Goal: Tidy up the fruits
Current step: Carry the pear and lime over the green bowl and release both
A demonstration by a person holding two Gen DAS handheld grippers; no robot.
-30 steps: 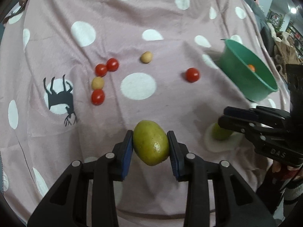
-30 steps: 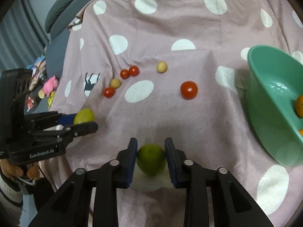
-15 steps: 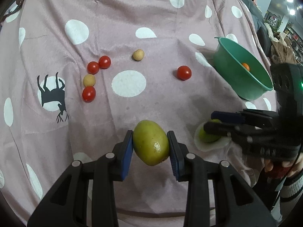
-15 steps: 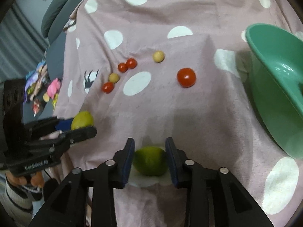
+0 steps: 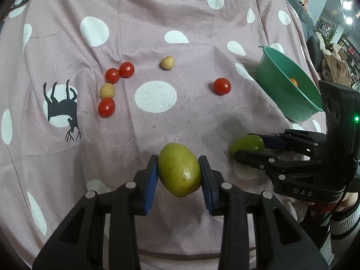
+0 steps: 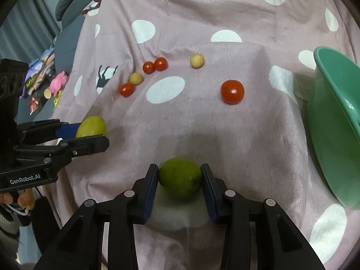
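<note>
My left gripper (image 5: 178,175) is shut on a yellow-green mango (image 5: 179,172) held above the cloth; it also shows in the right wrist view (image 6: 91,129). My right gripper (image 6: 180,181) is shut on a green lime (image 6: 180,178), lifted off the cloth; the lime also shows in the left wrist view (image 5: 247,144). A green bowl (image 5: 290,103) at the right holds a small orange fruit (image 5: 293,81). A red tomato (image 5: 222,86) lies left of the bowl. Three small red tomatoes (image 5: 112,75) and two tan round fruits (image 5: 167,63) lie farther left.
A pink cloth with white dots (image 5: 155,96) covers the table; a black deer print (image 5: 61,110) is at the left. The cloth's front edge drops off near me. Toys and clutter (image 6: 47,78) lie beyond the table's left side.
Both grippers have drawn back and up, so the fruits on the cloth look farther off. The lime has risen off the white dot in my right gripper.
</note>
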